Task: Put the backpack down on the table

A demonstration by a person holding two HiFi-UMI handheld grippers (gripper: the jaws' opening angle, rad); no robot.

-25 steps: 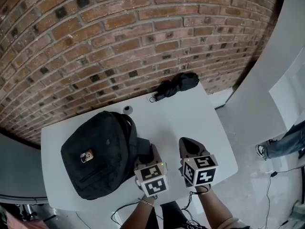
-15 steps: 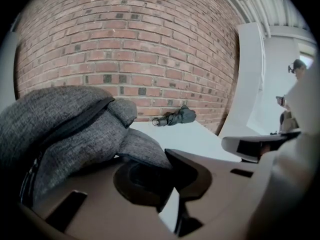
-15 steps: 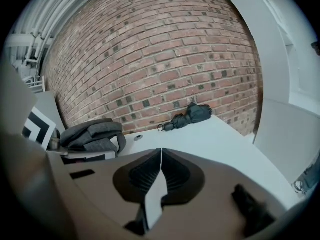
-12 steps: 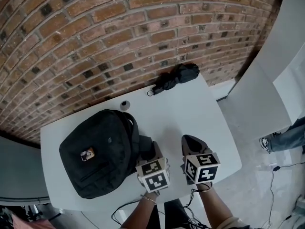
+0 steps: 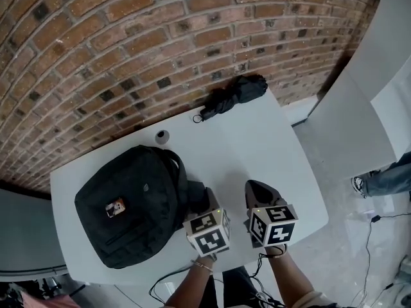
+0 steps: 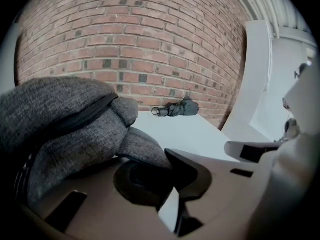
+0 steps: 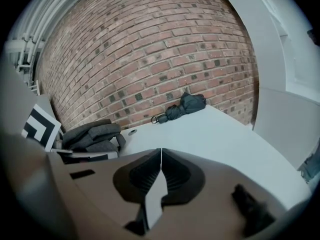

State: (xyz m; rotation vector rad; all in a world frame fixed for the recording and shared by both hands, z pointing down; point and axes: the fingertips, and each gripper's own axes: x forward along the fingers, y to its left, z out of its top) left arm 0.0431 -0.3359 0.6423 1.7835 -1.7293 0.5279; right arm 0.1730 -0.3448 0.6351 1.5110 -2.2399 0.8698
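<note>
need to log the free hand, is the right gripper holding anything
No, the right gripper has its jaws closed tip to tip with nothing between them, above the white table.

Indoor work space, prob. an office or studio w/ a loft look, not a home. Exposed red-brown brick wall (image 5: 128, 43) w/ scattered dark bricks runs behind a plain white table (image 5: 270, 153) w/ rounded corners, no cloth. Smooth pale grey floor (image 5: 340, 249), slightly glossy. White curved partition (image 5: 379, 56) stands at right, next to the brick. Black cables (image 5: 374, 218) trail loose over the floor nr the table. Pale pipes or conduit (image 6: 267, 14) run high up above the brick. Folded dark umbrella (image 5: 232, 96) lies at the table's far edge by the wall. Another person's leg (image 5: 385, 179) + sneaker show at the right edge.
</note>
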